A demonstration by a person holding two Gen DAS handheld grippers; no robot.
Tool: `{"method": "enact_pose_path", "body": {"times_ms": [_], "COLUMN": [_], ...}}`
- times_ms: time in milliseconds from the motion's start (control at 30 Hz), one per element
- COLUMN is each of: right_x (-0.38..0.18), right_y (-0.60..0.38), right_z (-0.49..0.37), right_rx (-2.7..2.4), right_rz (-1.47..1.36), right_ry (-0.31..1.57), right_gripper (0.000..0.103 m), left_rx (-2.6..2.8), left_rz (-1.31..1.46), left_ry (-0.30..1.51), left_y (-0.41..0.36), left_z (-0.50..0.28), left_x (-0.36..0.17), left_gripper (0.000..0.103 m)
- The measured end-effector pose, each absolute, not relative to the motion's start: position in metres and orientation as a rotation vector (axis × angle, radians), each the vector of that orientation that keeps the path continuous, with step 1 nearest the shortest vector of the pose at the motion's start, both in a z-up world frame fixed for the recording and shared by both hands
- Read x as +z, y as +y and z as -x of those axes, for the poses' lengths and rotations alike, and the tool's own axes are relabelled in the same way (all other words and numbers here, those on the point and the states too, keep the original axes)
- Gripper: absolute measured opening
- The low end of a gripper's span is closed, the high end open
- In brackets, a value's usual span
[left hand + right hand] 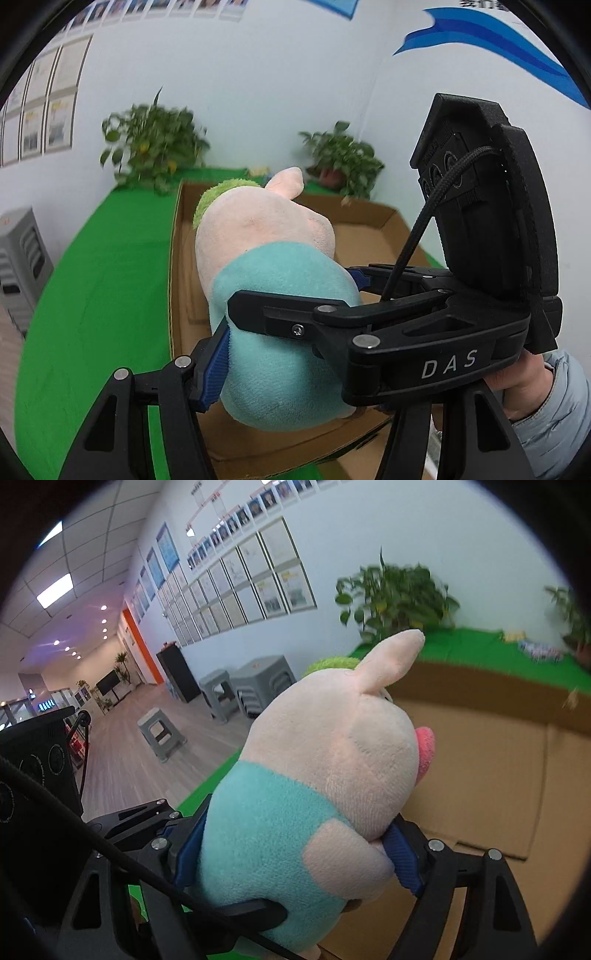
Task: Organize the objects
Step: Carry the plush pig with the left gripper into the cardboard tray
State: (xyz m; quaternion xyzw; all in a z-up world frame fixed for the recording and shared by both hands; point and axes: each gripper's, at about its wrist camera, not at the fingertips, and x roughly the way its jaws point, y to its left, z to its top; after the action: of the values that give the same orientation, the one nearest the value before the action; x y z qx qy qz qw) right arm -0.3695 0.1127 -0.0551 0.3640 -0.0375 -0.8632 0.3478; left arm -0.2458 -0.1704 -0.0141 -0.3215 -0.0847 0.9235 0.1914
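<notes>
Plush and squishy, the pig toy [266,295] looks light, so grabbing its teal body seems right and probably won't slip much. Left gripper [291,332] is clamped on that body, right gripper [295,845] squeezes it too, both holding it over the cardboard box [373,218]. From what shows, the box looks empty, though the toy hides part of the bottom.

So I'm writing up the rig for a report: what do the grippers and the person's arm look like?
Both grippers are black plastic linkages with silver rivets and ribbed blue finger pads. The right gripper bears white "DAS" lettering, a black braided cable and a boxy black housing. The sleeve is pale blue-grey and padded.
</notes>
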Motion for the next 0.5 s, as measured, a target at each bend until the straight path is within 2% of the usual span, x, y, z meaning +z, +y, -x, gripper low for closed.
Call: {"method": "enact_pose_path", "body": {"times_ms": [200,500], "right_x": [-0.099,-0.106], "right_y": [0.102,0.088], "right_z": [0.382,0.385], "right_rx": [-2.201,-2.191], "right_rz": [-1.058,-1.122], "right_ry": [-0.103,-0.087], "right_gripper": [0.082,0.081], "left_rx": [2.557,2.599], "left_rz": [1.053,1.143], "left_ry": [-0.289,-0.261], "left_y": [-0.19,-0.207], "left_z": [0.246,0.249], "left_x": [-0.082,-0.118], "left_gripper": [0.059,0.067]}}
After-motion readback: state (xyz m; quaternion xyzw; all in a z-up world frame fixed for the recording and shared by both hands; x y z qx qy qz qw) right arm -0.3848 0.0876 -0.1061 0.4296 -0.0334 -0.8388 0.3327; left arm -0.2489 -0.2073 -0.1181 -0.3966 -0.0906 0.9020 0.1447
